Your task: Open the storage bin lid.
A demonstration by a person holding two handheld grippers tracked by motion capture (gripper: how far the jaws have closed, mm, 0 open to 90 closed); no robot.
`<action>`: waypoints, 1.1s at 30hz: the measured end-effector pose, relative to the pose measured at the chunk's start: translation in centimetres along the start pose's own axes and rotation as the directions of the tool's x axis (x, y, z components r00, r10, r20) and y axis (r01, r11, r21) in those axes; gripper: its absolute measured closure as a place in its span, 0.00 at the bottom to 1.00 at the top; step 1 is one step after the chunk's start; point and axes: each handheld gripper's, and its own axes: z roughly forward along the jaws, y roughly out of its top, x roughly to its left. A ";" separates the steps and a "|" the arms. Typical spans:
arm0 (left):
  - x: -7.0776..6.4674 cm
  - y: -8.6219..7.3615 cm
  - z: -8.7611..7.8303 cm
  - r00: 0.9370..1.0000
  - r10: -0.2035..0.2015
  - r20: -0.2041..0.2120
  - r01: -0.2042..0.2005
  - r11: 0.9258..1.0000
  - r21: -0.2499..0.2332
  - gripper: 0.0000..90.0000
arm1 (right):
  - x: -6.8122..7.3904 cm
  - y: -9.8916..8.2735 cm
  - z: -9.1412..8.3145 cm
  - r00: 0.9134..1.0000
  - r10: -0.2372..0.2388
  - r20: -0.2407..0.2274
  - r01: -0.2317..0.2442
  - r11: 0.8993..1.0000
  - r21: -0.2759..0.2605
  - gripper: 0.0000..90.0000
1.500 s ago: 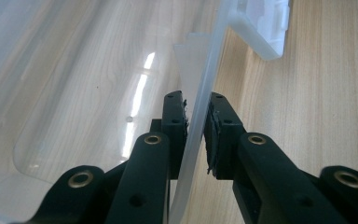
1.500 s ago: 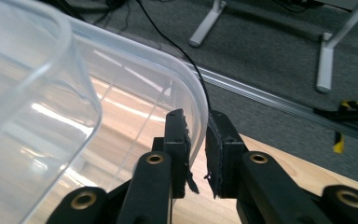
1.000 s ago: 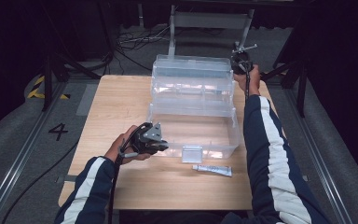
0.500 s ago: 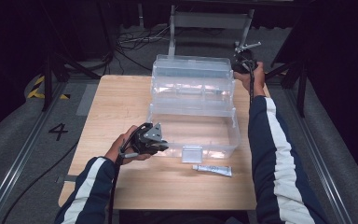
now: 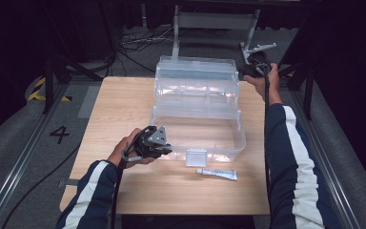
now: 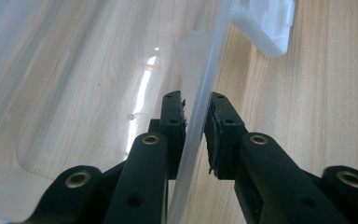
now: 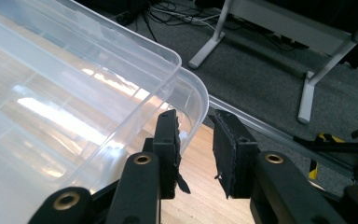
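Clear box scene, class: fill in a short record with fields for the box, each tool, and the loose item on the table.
box: clear plastic box, lid raised at the back, on wooden table
left tool: left tool shut on the box's front wall
right tool: right tool at the lid's far corner, jaws just opening, pads off the rim
loose item: tube lying in front of the box
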 end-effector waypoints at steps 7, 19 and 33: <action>0.0 0.0 0.0 1.000 0.001 -0.004 -0.001 1.000 0.004 0.87 | 0.3 -0.3 -1.6 1.000 -0.018 -0.024 0.018 1.000 -0.016 0.79; 0.1 0.1 0.0 1.000 0.014 0.002 -0.014 1.000 0.009 0.88 | 2.2 -1.4 -4.7 0.994 -0.082 -0.067 0.079 0.996 -0.045 0.79; 0.0 0.2 0.1 1.000 0.007 0.001 -0.007 1.000 0.018 0.87 | 4.1 -3.8 -8.5 0.981 -0.149 -0.126 0.139 0.986 -0.089 0.76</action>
